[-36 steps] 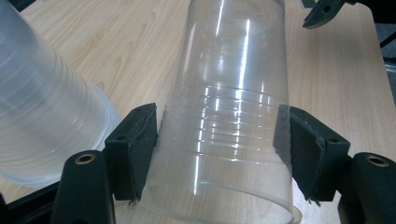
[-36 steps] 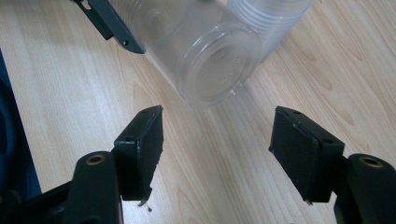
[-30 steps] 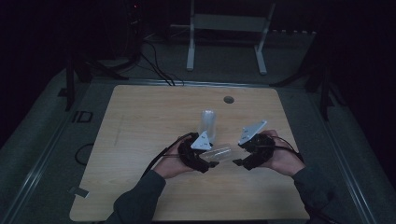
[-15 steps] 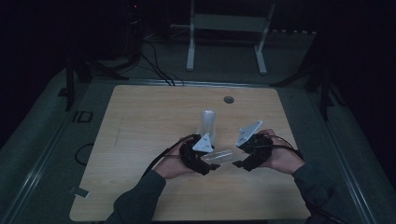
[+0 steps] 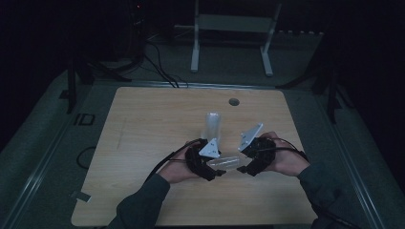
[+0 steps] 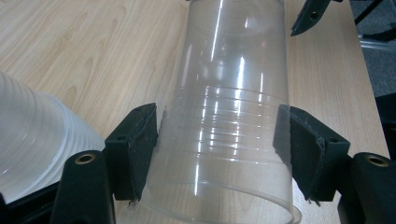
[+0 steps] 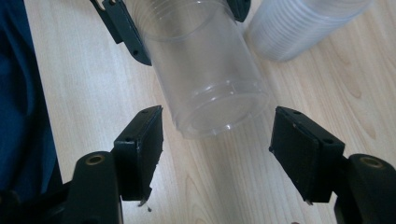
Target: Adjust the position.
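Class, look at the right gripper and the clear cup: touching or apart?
Apart. The right gripper view shows the right gripper with both pads clear of the cup, bare table in the gaps.

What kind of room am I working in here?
Probably a dim lab or recording room: a bare wooden table, cables on the carpeted floor, and a white metal stand behind it.
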### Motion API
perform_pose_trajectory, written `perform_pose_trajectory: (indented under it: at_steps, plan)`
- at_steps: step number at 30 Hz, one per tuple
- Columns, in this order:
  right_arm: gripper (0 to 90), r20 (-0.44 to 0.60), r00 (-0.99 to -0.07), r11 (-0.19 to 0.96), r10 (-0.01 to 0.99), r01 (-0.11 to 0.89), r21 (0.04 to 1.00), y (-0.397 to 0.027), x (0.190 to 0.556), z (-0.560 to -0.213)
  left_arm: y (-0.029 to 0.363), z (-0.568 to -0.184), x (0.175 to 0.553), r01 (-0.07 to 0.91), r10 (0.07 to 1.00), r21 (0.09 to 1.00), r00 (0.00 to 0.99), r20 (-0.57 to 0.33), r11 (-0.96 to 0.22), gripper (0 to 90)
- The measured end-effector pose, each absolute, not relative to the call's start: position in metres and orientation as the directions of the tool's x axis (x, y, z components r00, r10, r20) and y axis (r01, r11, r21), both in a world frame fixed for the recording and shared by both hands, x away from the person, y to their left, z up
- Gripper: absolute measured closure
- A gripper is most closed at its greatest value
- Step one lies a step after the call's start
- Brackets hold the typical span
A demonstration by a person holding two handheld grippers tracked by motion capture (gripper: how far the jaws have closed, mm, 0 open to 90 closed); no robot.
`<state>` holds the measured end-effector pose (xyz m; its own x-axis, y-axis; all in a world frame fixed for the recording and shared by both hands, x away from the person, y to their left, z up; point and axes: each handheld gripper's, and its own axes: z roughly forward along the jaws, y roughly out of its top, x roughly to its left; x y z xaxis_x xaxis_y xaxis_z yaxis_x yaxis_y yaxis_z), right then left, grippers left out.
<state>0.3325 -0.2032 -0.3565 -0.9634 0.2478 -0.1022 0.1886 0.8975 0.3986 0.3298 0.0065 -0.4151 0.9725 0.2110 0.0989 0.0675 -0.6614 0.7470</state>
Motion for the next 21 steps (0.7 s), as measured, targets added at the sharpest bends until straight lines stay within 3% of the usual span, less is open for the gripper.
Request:
perform_pose_trajectory:
  at_steps: [21]
  plan:
    - [33.3,-0.078,-0.983,0.934,0.168,0.133,0.332,-0.19,0.331,-0.366,0.004,-0.416,0.325,0.035,0.151,0.746,0.984,0.089,-0.666,31.2]
